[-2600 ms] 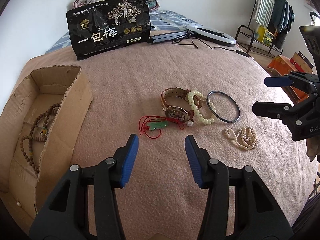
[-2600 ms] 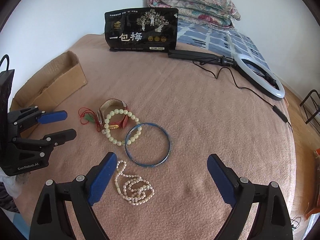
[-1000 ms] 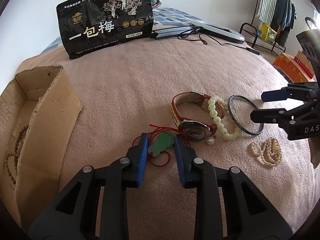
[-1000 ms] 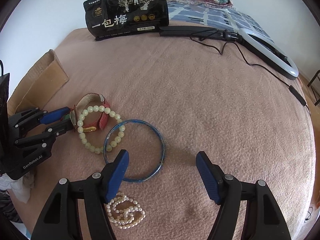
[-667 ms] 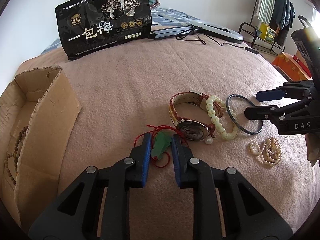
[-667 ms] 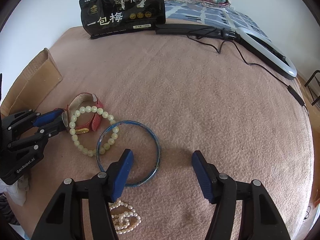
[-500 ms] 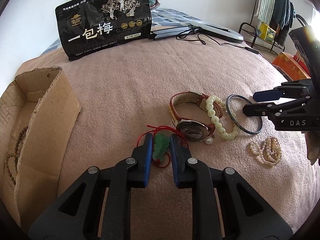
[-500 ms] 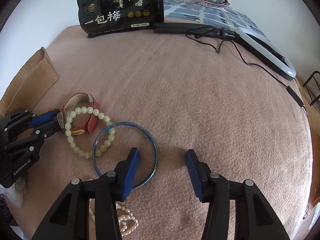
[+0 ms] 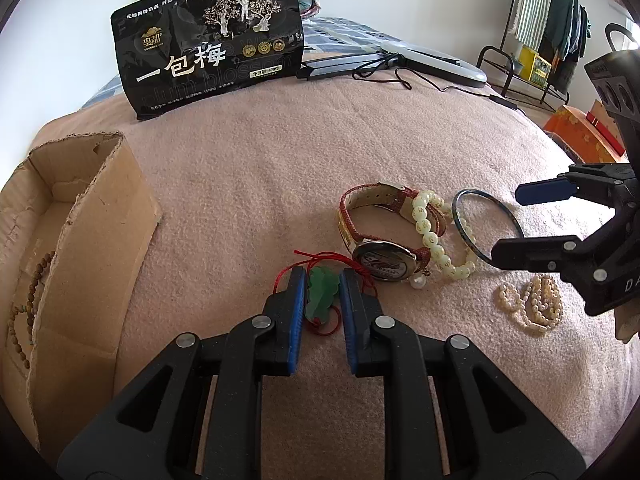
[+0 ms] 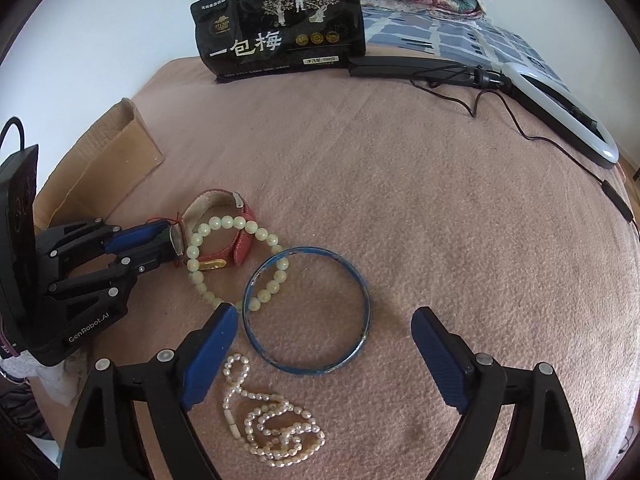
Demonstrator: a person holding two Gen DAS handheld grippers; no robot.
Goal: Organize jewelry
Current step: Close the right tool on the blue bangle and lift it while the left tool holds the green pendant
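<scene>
My left gripper (image 9: pixel 322 280) is shut on a green jade pendant (image 9: pixel 319 294) with a red cord, low on the pink blanket. Right of it lie a red-strap watch (image 9: pixel 376 240), a pale bead bracelet (image 9: pixel 436 240), a blue bangle (image 9: pixel 484 224) and a pearl strand (image 9: pixel 532 304). My right gripper (image 10: pixel 320 332) is open, its fingers on either side of the blue bangle (image 10: pixel 306 310), just above the blanket. The pearl strand (image 10: pixel 268 416) lies between its arms. The bead bracelet (image 10: pixel 236 256) and watch (image 10: pixel 224 232) are ahead to the left.
A cardboard box (image 9: pixel 68 240) at the left holds a brown bead necklace (image 9: pixel 28 300). A black snack bag (image 9: pixel 208 44) stands at the back. A ring light (image 10: pixel 560 108) and its cable (image 10: pixel 560 144) lie at the back right. A clothes rack (image 9: pixel 540 28) stands off the bed.
My left gripper moved down to the green pendant and closed on it. My right gripper moved in over the blue bangle, narrowed, then opened wider again.
</scene>
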